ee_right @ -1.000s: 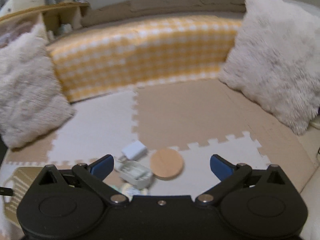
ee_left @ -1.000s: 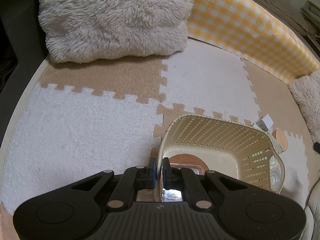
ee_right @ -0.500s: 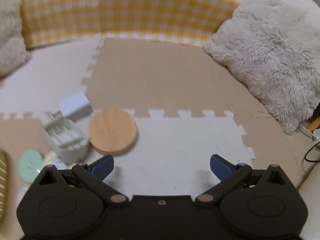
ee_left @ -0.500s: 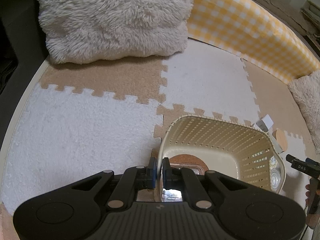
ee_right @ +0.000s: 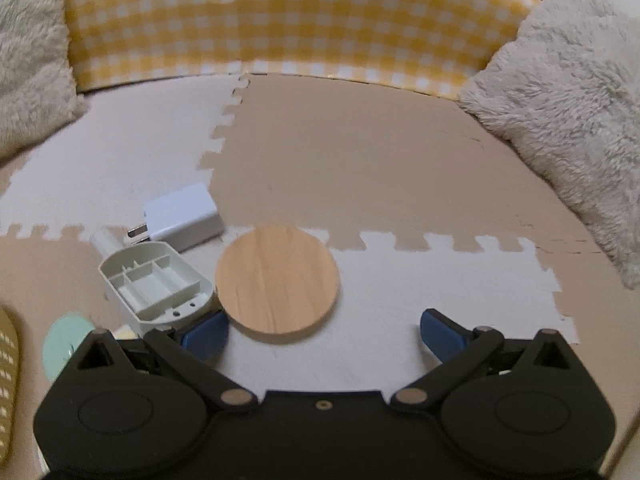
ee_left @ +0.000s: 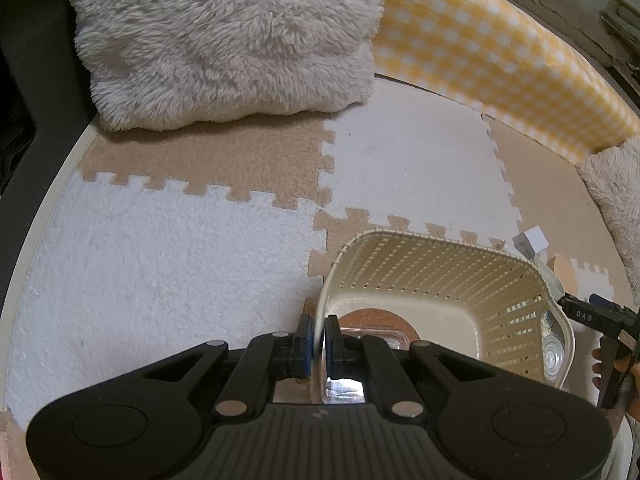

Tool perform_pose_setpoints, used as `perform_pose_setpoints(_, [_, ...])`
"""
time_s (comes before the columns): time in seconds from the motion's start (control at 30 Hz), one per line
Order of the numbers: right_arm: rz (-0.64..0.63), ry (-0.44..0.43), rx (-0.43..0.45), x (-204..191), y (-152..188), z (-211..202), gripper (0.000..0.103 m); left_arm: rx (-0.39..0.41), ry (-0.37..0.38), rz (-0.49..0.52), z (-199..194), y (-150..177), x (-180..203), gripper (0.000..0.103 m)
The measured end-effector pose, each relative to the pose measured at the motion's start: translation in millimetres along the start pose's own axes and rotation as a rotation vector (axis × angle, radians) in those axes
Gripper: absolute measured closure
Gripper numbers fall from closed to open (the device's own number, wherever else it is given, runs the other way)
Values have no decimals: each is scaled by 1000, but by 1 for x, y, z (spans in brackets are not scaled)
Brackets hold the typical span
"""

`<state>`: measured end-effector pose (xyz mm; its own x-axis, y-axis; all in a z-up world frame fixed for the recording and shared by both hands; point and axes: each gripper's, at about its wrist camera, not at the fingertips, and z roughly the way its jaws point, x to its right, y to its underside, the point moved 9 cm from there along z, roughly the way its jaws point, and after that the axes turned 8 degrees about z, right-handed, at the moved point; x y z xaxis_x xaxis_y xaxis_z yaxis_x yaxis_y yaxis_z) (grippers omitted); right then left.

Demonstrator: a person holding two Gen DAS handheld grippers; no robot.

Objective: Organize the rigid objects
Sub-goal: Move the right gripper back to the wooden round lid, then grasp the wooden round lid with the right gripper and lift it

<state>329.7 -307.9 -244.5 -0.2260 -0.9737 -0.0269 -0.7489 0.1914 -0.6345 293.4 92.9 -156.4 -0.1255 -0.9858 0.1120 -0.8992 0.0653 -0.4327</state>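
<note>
Right wrist view: my right gripper (ee_right: 323, 332) is wide open and holds nothing. The wooden disc (ee_right: 277, 279) lies on the floor mat just ahead. I should straddle it evenly. My left gripper (ee_left: 316, 340) pinches the basket (ee_left: 558, 312) rim.

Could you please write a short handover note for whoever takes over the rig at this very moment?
Left gripper: shut on the basket rim, steadying it.
Right gripper: open, empty, low over the mat beside the wooden disc.
Done: a cork disc and a clear container lie in the basket.
Left: wooden disc, white charger, grey tray, mint lid, all on the mat.
</note>
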Motion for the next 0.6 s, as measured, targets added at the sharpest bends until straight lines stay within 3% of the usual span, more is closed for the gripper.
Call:
perform_pose_setpoints(0.13, [36,-42,11,-1,-3,6,0,0,-4,6,1,-1,1,97])
perform_pose_setpoints(0.33, [-36,-33,51,-13,-11,10,0,0,-1,2,1,-1,1,97])
perform_pose_setpoints(0.47, [49,-67,11,-10,-11,14,1,1,-2,4,1,-1,2,97])
perform_pose_setpoints(0.6, [15,-95,4,-14,-11,10,12,1,-1,4,1,-1,1,97])
